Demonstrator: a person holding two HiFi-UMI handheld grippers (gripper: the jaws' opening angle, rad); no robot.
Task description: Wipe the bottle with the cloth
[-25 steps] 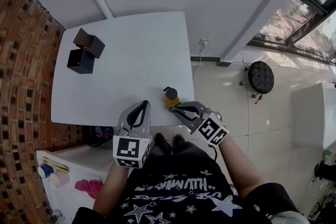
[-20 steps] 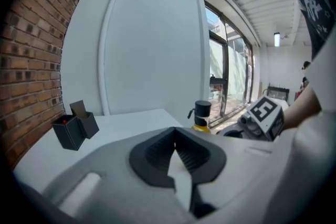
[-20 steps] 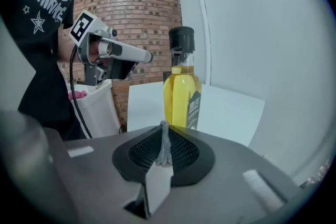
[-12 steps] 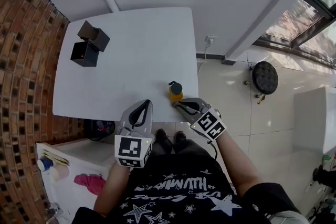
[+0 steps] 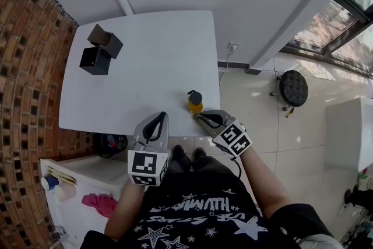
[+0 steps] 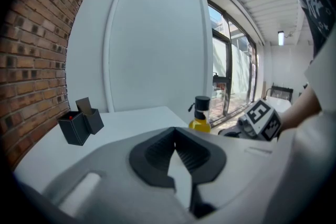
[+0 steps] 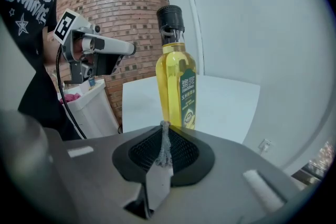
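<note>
Yellow oil is glowing in the clear, smooth-sided bottle standing at the near edge of the white table — probably hefty, slick and tippy, best steadied round its body below the black cap. The right tool is pinching a grey, crinkled cloth sliver just beside it; the left tool is sitting closed, empty.

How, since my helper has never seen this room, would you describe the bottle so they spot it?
Find the white table beside the brick wall. At its near right corner stands the bottle: yellow with a black cap, unlike the black boxes at the far left.
</note>
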